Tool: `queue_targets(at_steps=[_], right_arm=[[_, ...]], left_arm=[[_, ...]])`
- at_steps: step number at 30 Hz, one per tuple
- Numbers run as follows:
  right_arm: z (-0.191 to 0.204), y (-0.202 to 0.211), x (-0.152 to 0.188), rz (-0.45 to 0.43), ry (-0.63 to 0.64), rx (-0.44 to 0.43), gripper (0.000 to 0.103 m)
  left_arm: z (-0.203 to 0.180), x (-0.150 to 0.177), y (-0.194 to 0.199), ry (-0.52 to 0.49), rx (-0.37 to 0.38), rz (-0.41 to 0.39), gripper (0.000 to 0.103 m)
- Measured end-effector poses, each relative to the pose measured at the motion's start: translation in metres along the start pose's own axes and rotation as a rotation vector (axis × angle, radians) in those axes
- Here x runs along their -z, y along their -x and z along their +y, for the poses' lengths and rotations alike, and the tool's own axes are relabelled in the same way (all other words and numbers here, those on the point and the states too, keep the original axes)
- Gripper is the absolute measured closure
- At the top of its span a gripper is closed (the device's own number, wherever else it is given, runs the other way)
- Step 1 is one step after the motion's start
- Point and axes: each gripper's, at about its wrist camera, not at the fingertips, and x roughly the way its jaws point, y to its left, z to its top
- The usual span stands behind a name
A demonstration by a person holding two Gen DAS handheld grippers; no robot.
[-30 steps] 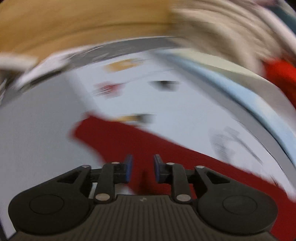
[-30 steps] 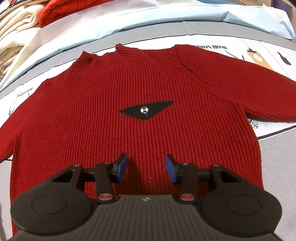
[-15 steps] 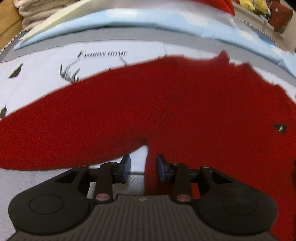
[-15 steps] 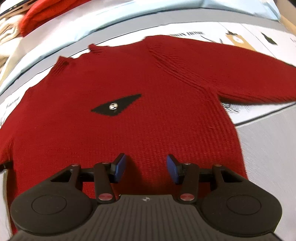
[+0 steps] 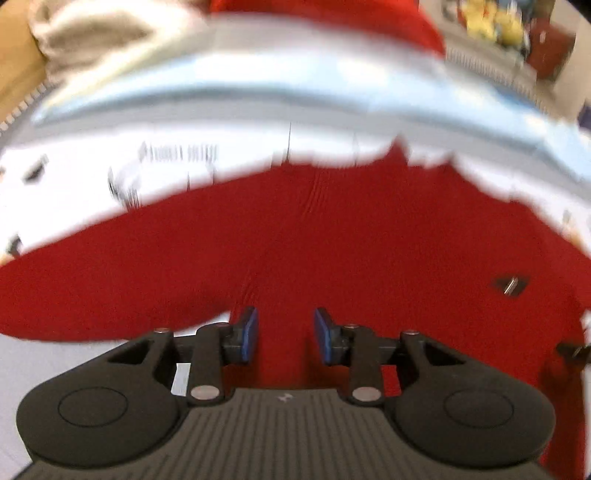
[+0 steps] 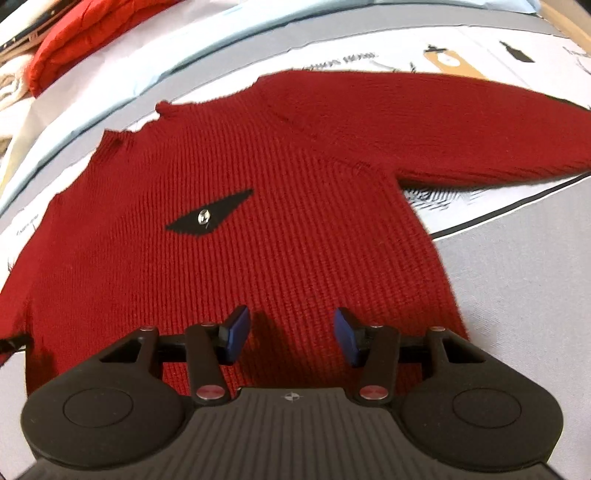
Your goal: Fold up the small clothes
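Observation:
A small red knit sweater (image 6: 280,221) lies flat, front up, on a printed white and grey mat (image 6: 517,280). It has a black diamond patch with a silver button (image 6: 204,216) on the chest. Both sleeves are spread out to the sides. My right gripper (image 6: 291,338) is open and empty over the lower body of the sweater, near its right side. In the blurred left wrist view the sweater (image 5: 332,240) fills the middle. My left gripper (image 5: 285,334) is open and empty over its left side, by the underarm of the left sleeve.
A light blue cloth (image 6: 177,55) runs along the far edge of the mat. Behind it lie a folded red garment (image 6: 85,33) and cream knitwear (image 5: 110,33). Grey bare surface (image 6: 535,314) lies to the right of the sweater.
My left gripper swung from the sleeve end onto the sweater's left side and moved forward over the knit. My right gripper shifted toward the sweater's right side and its jaws opened a little wider.

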Motion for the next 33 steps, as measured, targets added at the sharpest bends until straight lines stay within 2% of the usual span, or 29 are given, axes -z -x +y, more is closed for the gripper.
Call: queue_targets(at_steps=[1,6,8,10,12,14,15,17,20,25,33], right_arm=[[-0.001,0.004,-0.001,-0.013,0.002,0.000,0.050],[-0.008,0.022,-0.004,-0.089,0.035,0.012,0.052],[-0.008,0.030,-0.003,-0.128,0.066,0.012,0.052],[-0.009,0.038,-0.004,-0.162,0.091,0.014,0.052],[-0.013,0.045,-0.006,-0.194,0.110,0.023,0.052],[-0.020,0.049,-0.008,-0.215,0.113,0.033,0.052],[-0.023,0.051,-0.009,-0.223,0.108,0.036,0.052],[-0.032,0.054,-0.012,-0.235,0.088,0.043,0.052],[-0.046,0.056,-0.017,-0.241,0.045,0.049,0.052],[-0.077,0.053,-0.031,-0.246,-0.058,0.098,0.051],[-0.165,0.041,-0.053,-0.284,-0.231,0.189,0.054]], left_arm=[[-0.006,-0.002,0.016,0.019,0.012,-0.045,0.060],[-0.042,-0.014,0.077,0.062,-0.008,-0.172,0.059],[-0.052,-0.009,0.098,0.083,-0.007,-0.219,0.049],[-0.065,-0.003,0.104,0.082,-0.011,-0.268,0.045],[-0.087,0.013,0.092,0.045,-0.047,-0.303,0.042],[-0.112,0.013,0.057,-0.033,-0.088,-0.194,0.043],[-0.122,0.007,0.041,-0.052,-0.077,-0.153,0.044],[-0.131,0.004,0.032,-0.047,-0.059,-0.152,0.044],[-0.146,0.005,0.030,-0.099,-0.029,-0.166,0.042],[-0.154,0.005,0.019,-0.127,0.034,-0.118,0.042],[-0.141,0.004,0.013,-0.113,0.050,-0.069,0.041]])
